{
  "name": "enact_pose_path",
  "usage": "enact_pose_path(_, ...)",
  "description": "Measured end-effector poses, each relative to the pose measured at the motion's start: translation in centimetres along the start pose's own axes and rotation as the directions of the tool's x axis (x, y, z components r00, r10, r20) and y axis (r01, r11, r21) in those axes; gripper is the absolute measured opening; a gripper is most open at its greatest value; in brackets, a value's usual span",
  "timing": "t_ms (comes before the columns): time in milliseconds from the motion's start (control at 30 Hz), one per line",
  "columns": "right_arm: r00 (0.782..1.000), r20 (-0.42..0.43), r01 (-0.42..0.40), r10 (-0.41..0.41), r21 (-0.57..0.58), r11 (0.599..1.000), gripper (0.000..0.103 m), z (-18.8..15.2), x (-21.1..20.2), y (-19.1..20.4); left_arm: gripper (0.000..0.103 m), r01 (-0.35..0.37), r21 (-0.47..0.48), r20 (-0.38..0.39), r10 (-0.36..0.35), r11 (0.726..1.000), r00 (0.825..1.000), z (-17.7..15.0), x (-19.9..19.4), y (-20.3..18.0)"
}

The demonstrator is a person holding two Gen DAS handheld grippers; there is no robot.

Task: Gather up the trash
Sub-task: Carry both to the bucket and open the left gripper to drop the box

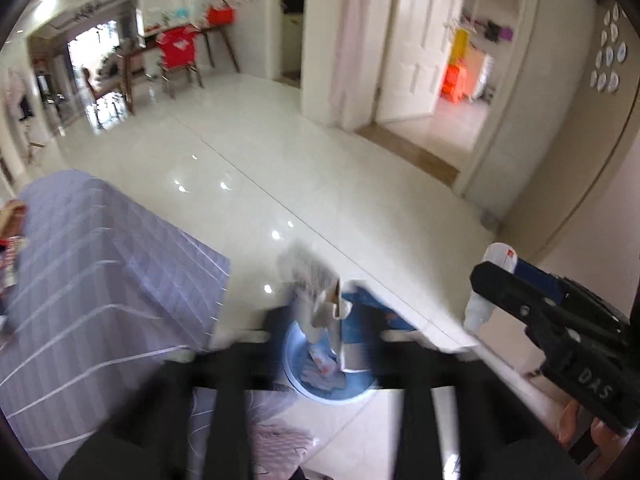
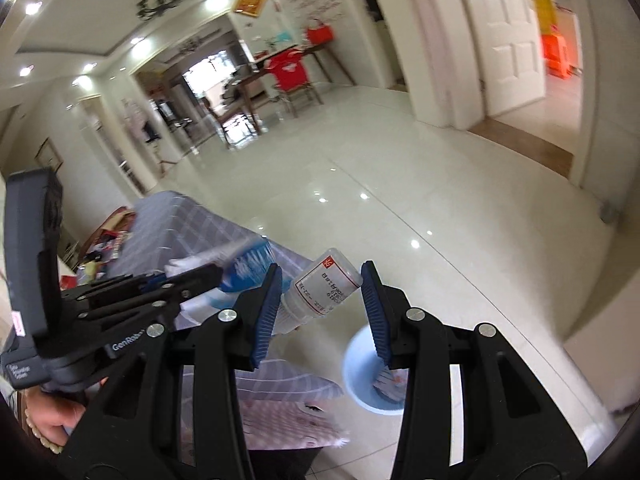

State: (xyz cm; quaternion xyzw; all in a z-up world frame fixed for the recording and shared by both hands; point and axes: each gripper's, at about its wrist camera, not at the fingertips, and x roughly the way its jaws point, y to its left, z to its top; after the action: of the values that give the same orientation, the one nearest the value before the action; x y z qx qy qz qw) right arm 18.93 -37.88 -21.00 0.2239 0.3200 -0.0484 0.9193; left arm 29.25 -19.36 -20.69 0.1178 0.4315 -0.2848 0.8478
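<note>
The right gripper (image 2: 320,300) is pinching a small clear plastic bottle (image 2: 320,292) with a printed white label; the blue ribbed pads (image 2: 266,312) are pressing on it from both sides, and the bottle is lying tilted, its base up and to the right. In the left wrist view the same bottle (image 1: 490,280) is showing just beyond that gripper (image 1: 500,284) at the right edge.

The left gripper (image 1: 320,332) is badly blurred, with its jaws standing spread and gripping nothing; a crumpled piece of paper and card trash (image 1: 320,296) is sitting in the gap between them, apart from the fingers, directly over a pale blue bin (image 1: 320,392) on the glossy white tiled floor (image 1: 280,160). Other scraps are lying inside the bin (image 2: 356,360).

A grey-lilac checked cloth (image 1: 100,280) is covering furniture on the left, near the bin; in the right wrist view the left gripper (image 2: 224,272) is reaching in from the left above that cloth (image 2: 192,224), and a hand (image 2: 52,424) is holding its handle. Far off, a dining table with a red garment on a chair (image 2: 290,68) is standing.
</note>
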Motion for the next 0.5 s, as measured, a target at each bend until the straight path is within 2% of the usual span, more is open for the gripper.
enact_pose_path(33, 1.0, -0.007, 0.004, -0.004, 0.012, 1.0, 0.04, -0.3, 0.1, -0.6, 0.08, -0.029, 0.003, -0.009, 0.029, 1.0, 1.0, 0.0, 0.7, -0.3)
enact_pose_path(100, 1.0, -0.022, 0.008, -0.007, 0.028, 1.0, 0.04, -0.5, 0.4, -1.7, 0.08, -0.064, 0.017, -0.015, 0.064, 0.998, 0.998, -0.2, 1.5, -0.9)
enact_pose_path(200, 0.999, -0.036, 0.007, -0.006, 0.037, 0.999, 0.04, -1.0, 0.9, -2.3, 0.08, -0.069, 0.018, -0.038, 0.069, 0.997, 0.997, -0.5, 2.2, -1.2)
enact_pose_path(500, 0.998, -0.053, -0.017, 0.019, 0.03, 0.999, 0.04, -1.4, 2.2, -2.0, 0.08, -0.114, 0.016, -0.031, 0.114, 0.993, 0.993, -0.7, 1.7, -0.1)
